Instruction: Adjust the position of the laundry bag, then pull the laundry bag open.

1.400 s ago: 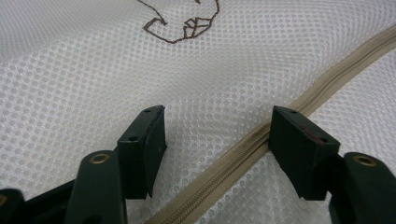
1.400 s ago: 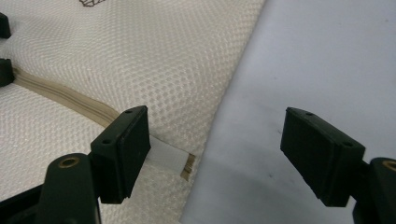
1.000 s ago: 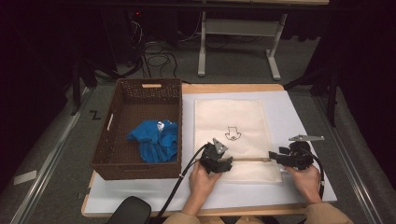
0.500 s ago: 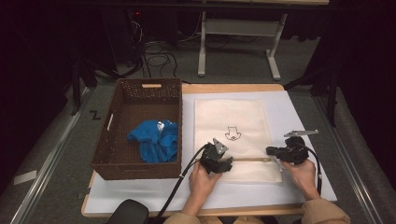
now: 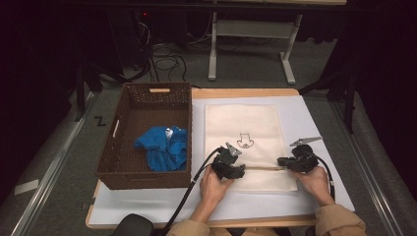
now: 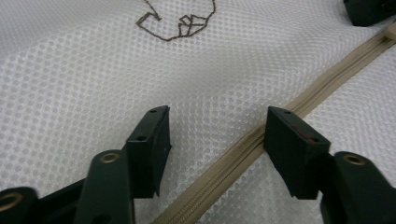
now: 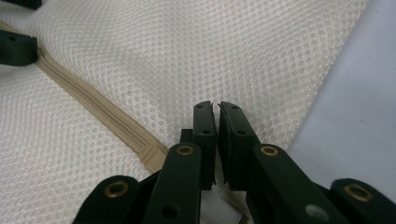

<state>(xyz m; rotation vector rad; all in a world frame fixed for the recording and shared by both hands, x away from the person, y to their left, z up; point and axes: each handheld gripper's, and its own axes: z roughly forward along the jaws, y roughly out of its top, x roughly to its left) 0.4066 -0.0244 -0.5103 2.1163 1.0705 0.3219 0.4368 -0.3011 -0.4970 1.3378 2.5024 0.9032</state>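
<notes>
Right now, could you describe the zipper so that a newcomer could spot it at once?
Find the wicker basket; right of it lies a white mesh bag. The zipper is the tan strip crossing its near end, unlike the dark outline drawing farther up.

The mesh bag [image 5: 244, 142] lies flat on the table [image 5: 314, 123], and everything else takes its place from it. The basket [image 5: 118, 147] stands just to its left, a cloth [image 5: 164, 147] inside. On the bag's near part the zipper [image 5: 260, 167] runs across; the left gripper [image 5: 235, 170] sits at its left end, the right gripper [image 5: 281, 161] at its right.
</notes>
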